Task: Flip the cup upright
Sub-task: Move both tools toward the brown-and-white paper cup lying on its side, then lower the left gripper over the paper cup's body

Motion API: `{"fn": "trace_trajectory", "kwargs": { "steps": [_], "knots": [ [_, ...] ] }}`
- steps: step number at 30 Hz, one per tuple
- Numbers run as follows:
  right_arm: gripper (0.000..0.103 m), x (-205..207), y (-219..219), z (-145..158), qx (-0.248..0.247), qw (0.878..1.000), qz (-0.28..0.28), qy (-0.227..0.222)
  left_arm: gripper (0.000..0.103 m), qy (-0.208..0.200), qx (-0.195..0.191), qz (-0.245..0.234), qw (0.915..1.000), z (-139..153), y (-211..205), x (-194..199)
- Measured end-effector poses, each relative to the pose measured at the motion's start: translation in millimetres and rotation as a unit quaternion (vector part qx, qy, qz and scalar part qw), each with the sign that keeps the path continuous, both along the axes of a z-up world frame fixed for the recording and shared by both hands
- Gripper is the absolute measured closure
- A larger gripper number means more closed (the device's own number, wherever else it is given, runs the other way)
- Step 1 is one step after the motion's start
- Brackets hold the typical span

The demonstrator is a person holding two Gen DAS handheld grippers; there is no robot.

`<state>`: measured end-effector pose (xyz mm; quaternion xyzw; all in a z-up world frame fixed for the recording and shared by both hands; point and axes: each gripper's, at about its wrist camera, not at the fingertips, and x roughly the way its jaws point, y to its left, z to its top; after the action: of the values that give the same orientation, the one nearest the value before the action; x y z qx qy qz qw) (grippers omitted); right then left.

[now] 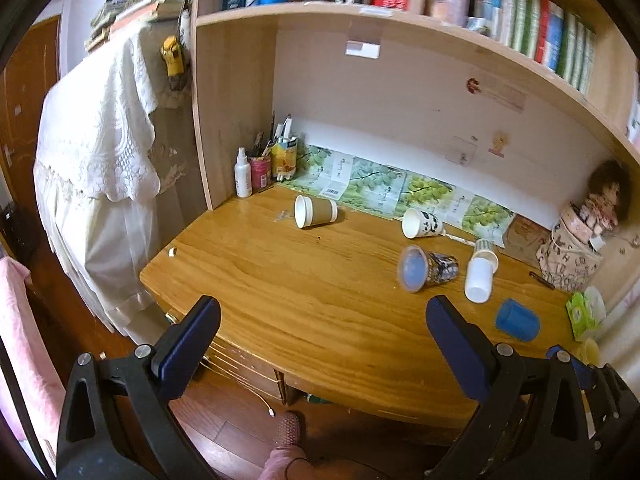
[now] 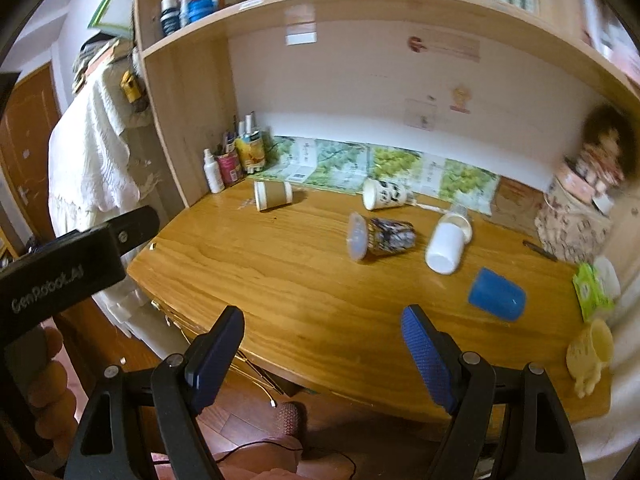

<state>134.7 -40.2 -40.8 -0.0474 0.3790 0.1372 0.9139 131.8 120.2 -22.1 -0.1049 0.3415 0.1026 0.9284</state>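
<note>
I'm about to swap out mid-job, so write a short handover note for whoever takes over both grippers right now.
Left gripper: jaws open, empty, held before the desk's near edge.
Right gripper: the same.
On the wooden desk, all lying on their sides: brown paper cup, white panda-print paper cup, patterned cup with clear lid, white plastic cup, blue plastic cup.
Done: nothing upright yet.
Left: stand the cups up.

Five cups lie tipped on the desk (image 1: 320, 292) (brown (image 1: 315, 211), panda (image 1: 422, 223), patterned (image 1: 428, 269), white (image 1: 480, 276), blue (image 1: 518, 320)).

wooden desk (image 1: 304, 280), tipped cups: brown (image 1: 316, 211), panda (image 1: 422, 223), blue (image 1: 518, 320)
</note>
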Motion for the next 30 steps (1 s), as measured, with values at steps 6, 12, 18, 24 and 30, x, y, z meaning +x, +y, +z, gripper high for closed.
{"fn": "trace_trajectory", "kwargs": {
  "steps": [6,12,18,24,30],
  "knots": [
    [0.021,28.6,34.1,1.4,-0.01,0.999,0.031,0.017,0.0,0.023,-0.035,0.019,0.9989,-3.9,36.6,25.0],
    [0.021,54.5,61.8,-3.9,-0.015,0.998,0.05,0.038,0.0,0.048,-0.064,0.034,0.9962,-13.0,70.2,53.5],
    [0.021,79.4,87.6,-6.3,-0.024,0.997,0.06,0.049,0.0,0.068,-0.085,0.035,0.9934,-22.2,98.8,84.9],
    [0.021,105.4,113.7,-11.9,-0.049,0.995,0.07,0.056,0.0,0.078,-0.124,0.039,0.9884,-30.5,128.3,118.0],
    [0.021,130.2,128.1,-19.1,-0.083,0.992,0.083,0.043,0.0,0.093,-0.17,0.047,0.98,-43.0,149.0,154.6]
  ]
}}
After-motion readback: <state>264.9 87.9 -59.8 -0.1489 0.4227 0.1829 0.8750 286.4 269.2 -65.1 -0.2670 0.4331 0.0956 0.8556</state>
